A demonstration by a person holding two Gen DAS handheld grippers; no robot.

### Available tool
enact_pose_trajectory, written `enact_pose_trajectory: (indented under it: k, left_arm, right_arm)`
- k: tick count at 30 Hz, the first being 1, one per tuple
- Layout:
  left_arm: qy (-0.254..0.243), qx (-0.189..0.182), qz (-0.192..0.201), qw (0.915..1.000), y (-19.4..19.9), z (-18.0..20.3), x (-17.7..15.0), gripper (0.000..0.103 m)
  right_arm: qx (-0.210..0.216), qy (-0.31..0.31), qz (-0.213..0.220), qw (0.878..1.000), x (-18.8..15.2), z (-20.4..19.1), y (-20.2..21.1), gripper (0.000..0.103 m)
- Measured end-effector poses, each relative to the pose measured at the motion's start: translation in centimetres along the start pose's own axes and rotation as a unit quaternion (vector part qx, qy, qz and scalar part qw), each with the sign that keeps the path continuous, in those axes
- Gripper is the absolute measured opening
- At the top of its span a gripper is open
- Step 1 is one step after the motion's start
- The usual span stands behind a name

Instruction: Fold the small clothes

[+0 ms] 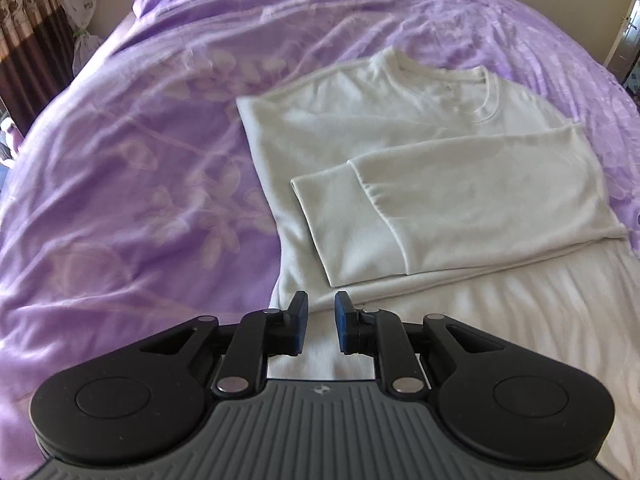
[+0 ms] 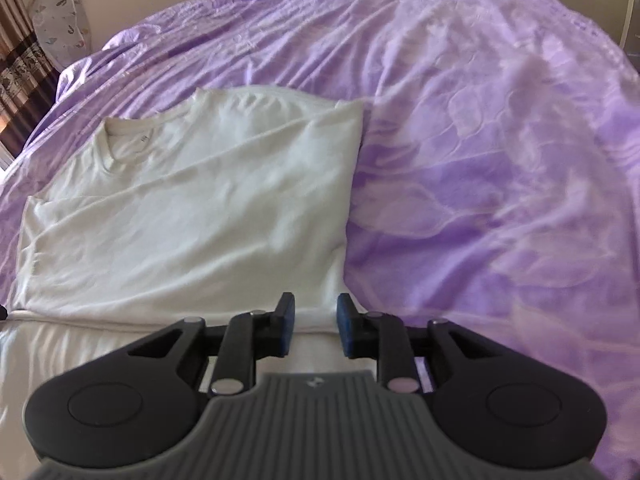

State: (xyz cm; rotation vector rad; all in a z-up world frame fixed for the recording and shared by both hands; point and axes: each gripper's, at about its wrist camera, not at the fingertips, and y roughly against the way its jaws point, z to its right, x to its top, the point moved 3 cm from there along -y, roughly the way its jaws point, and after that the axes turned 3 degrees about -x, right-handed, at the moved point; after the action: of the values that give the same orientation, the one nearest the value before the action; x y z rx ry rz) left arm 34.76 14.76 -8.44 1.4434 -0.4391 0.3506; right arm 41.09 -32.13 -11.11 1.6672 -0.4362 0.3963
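With sleeves folded in, the white shirt hem should be pinched evenly at both corners: left gripper and right gripper are parted, nothing clamped.

1 white shirt, 1 purple bedspread, 2 grippers – left & right, 1 curtain, 1 patterned pillow.

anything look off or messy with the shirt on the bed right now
Nothing stands out. The white shirt lies flat on the purple bedspread, with both sides folded in and one sleeve laid across the body. The edges look fairly straight. The bedspread is wrinkled, but nothing is spilled or damaged.
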Motion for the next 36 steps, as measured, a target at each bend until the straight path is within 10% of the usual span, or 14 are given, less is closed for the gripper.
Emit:
enact_pose_trajectory:
  k: [18, 27, 36]
  left_arm:
    - [-0.157, -0.029, 0.086, 0.9833, 20.8, 7.5, -3.1, 0.028]
    - [-0.296, -0.067, 0.0, 0.9528, 22.0, 10.3, -11.1, 0.037]
    - [-0.387, -0.09, -0.09, 0.9134, 17.7, 10.9, -18.5, 0.037]
  right_arm:
    - [0.018, 0.135, 0.085, 0.987, -4.0, -2.2, 24.5, 0.038]
    - [0.02, 0.217, 0.064, 0.974, -10.9, -2.6, 30.7, 0.044]
    - [0.035, 0.305, 0.013, 0.952, -19.6, -2.9, 27.1, 0.051]
